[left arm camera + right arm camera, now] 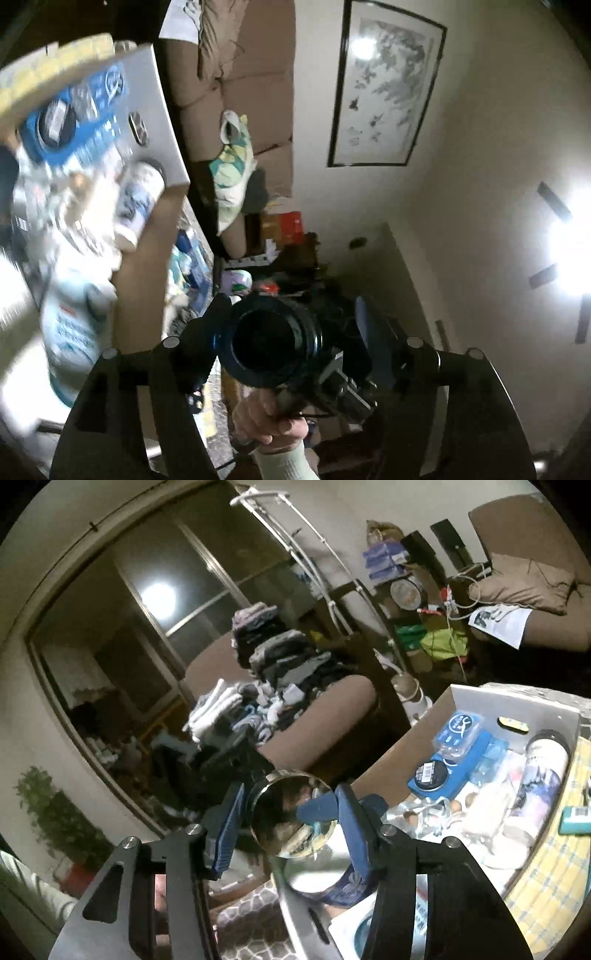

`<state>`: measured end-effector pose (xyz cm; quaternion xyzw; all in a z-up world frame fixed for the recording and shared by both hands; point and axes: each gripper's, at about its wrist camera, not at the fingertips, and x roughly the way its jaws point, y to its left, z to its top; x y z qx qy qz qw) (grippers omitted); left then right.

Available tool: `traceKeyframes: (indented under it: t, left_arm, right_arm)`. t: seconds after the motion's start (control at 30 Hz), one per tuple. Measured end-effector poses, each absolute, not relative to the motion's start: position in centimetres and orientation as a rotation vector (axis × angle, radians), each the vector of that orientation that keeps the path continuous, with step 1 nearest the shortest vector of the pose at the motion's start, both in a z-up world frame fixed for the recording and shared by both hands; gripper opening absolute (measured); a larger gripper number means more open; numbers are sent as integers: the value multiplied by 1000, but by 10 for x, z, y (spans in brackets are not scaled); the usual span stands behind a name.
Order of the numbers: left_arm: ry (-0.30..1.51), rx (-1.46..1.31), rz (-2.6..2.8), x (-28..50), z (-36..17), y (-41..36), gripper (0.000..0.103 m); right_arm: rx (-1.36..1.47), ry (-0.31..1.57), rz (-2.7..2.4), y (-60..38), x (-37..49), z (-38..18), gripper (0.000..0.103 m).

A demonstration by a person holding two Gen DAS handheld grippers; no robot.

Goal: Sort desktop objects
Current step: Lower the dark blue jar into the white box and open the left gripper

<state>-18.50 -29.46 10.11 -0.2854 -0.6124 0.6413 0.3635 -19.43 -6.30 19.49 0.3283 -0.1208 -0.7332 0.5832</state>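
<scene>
I am holding my left gripper (291, 332) with its fingers apart around a dark round cup (273, 341) at lower centre; contact is unclear. My right gripper (288, 812) is clamping a shiny metal cup (293, 814) at lower centre. A cardboard box (417, 734) of sorted items is sitting at right.

Table under yellow checked cloth (554, 871); on it cardboard box (402, 749), teal card (574, 819).
</scene>
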Motion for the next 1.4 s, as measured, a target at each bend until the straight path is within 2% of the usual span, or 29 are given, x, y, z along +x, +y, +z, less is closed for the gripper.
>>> traceKeyframes:
  t: [0.07,0.1,0.17,0.27,0.57,0.67,0.83,0.97,1.13,1.27,1.4]
  left_arm:
    - [-1582,-796,1682,-202,95,-303,57]
    - [-1570,-843,1712,-207,92,-306,59]
    - [-1560,-920,1791,-217,84,-321,58]
    - [-1560,-949,1909,-218,80,-354,76]
    - [-1418,-1006,2138,-214,90,-394,76]
    - [-1384,-1014,2167,-209,87,-395,76]
    - [-1388,-1045,2169,-201,77,-401,76]
    - [-1381,-1053,2176,-199,71,-400,76]
    - [-1351,-1060,2198,-196,73,-396,76]
    - [-1276,-1083,2248,-192,83,-390,76]
    - [-1154,-1114,2316,-185,98,-374,77]
  right_arm:
    - [783,-296,-1716,-75,-204,190,52]
    - [794,-300,-1720,-80,-210,187,52]
    - [834,-291,-1736,-93,-220,177,51]
    - [889,-279,-1751,-110,-238,160,49]
    - [1088,-34,-1865,-177,-283,90,48]
    - [1118,-7,-1909,-189,-296,77,48]
    - [1178,30,-1945,-201,-305,63,48]
    - [1239,188,-1971,-213,-297,40,48]
    - [1283,-3,-1928,-195,-300,42,49]
    - [1244,-123,-1945,-173,-303,66,64]
    - [1252,-166,-1966,-152,-294,85,70]
